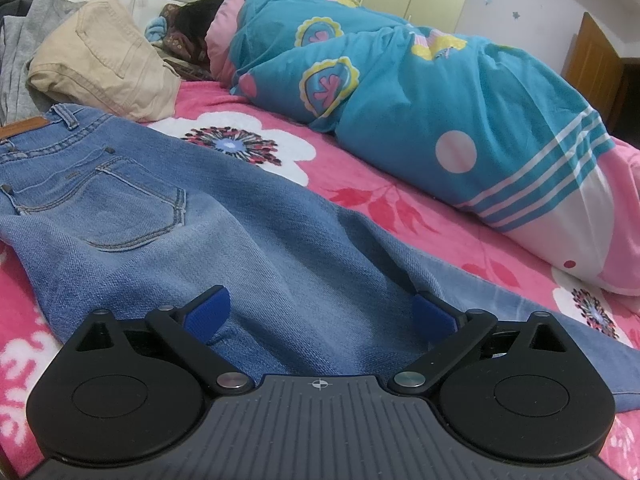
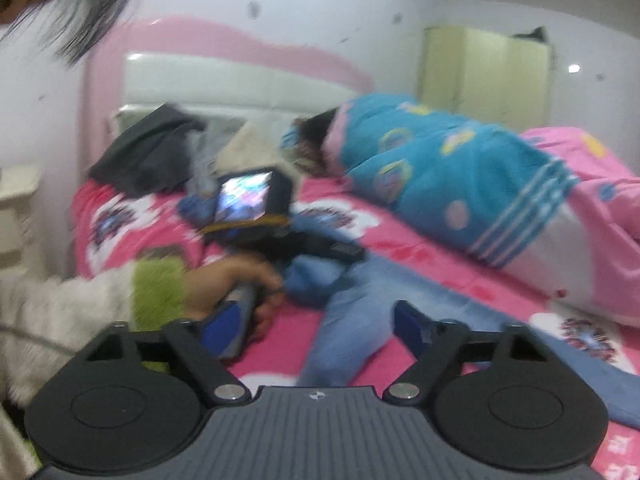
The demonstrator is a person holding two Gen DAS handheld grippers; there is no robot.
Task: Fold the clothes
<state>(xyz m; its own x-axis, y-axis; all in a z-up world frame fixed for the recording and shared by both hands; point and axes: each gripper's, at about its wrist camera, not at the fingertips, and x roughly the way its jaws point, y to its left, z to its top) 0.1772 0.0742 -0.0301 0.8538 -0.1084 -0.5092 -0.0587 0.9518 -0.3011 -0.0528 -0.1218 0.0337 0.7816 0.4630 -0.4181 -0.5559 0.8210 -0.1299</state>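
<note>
Both grippers point(image 1: 322, 312) point(image 2: 308, 324) gape unladen over jeans point(image 1: 168, 216) beside a quilt-covered sleeper point(image 1: 400, 92).

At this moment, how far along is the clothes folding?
Early. The blue jeans lie spread on the bed, unfolded. The left tool sits open over a leg; the right tool is open, gripping nothing. Beige trousers and grey garments wait, bunched near the headboard.

Pink bedspread point(image 1: 420, 236) lies open beside jeans point(image 1: 168, 216); teal quilt point(image 1: 420, 92) (bulky) blocks beyond.
</note>
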